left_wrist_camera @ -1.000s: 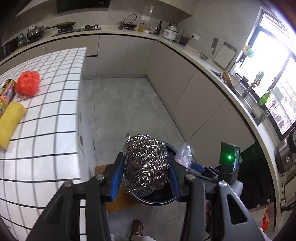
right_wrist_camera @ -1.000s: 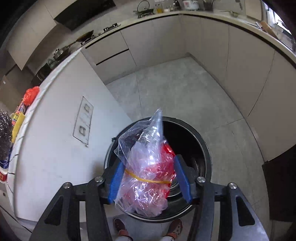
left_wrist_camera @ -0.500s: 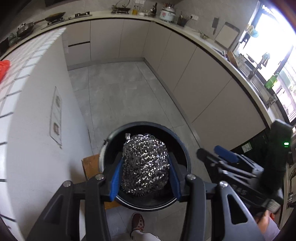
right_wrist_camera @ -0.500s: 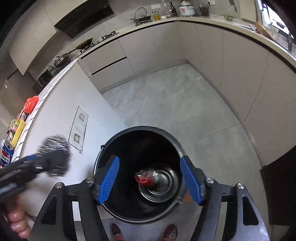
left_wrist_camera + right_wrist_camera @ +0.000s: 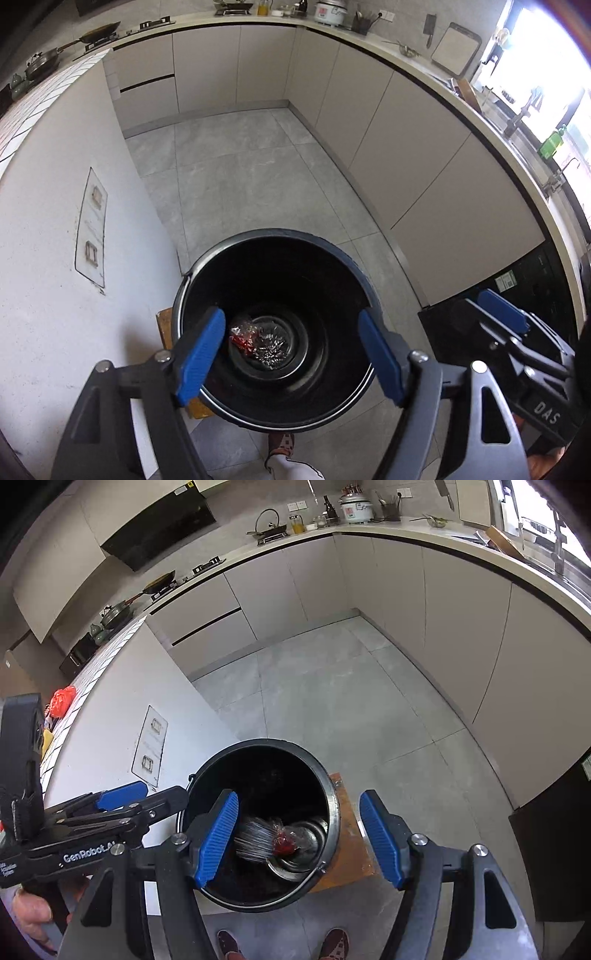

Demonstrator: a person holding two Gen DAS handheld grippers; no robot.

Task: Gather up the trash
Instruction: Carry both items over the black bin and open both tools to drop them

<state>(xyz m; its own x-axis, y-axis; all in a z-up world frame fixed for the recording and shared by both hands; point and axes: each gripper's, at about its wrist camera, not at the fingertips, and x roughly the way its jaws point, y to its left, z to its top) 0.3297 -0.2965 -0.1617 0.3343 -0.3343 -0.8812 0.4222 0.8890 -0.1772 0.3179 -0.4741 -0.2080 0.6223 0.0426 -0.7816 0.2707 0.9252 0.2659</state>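
Observation:
A black bucket [image 5: 273,236] stands on the floor beside the white island. At its bottom lie a steel wool scourer [image 5: 271,349] and a clear bag with red contents [image 5: 242,338]. My left gripper [image 5: 291,354] hangs over the bucket's mouth, its jaws opening with nothing between them. In the right wrist view the scourer [image 5: 253,840] is a blurred streak inside the bucket [image 5: 258,744], next to the red bag [image 5: 284,843]. My right gripper [image 5: 299,834] is open and empty above the bucket's right rim. The left gripper [image 5: 122,799] reaches in from the left.
A wooden board [image 5: 347,849] lies under the bucket. On the tiled island top [image 5: 107,653] sit a red mesh ball [image 5: 62,699] and a yellow sponge [image 5: 46,738]. A person's shoes [image 5: 334,941] stand just behind the bucket. Cabinets line the far and right sides; grey floor lies between.
My left gripper came off the island and over the bucket, then let go of the scourer, which fell in. My right gripper dropped the red bag in and drew slightly to the right.

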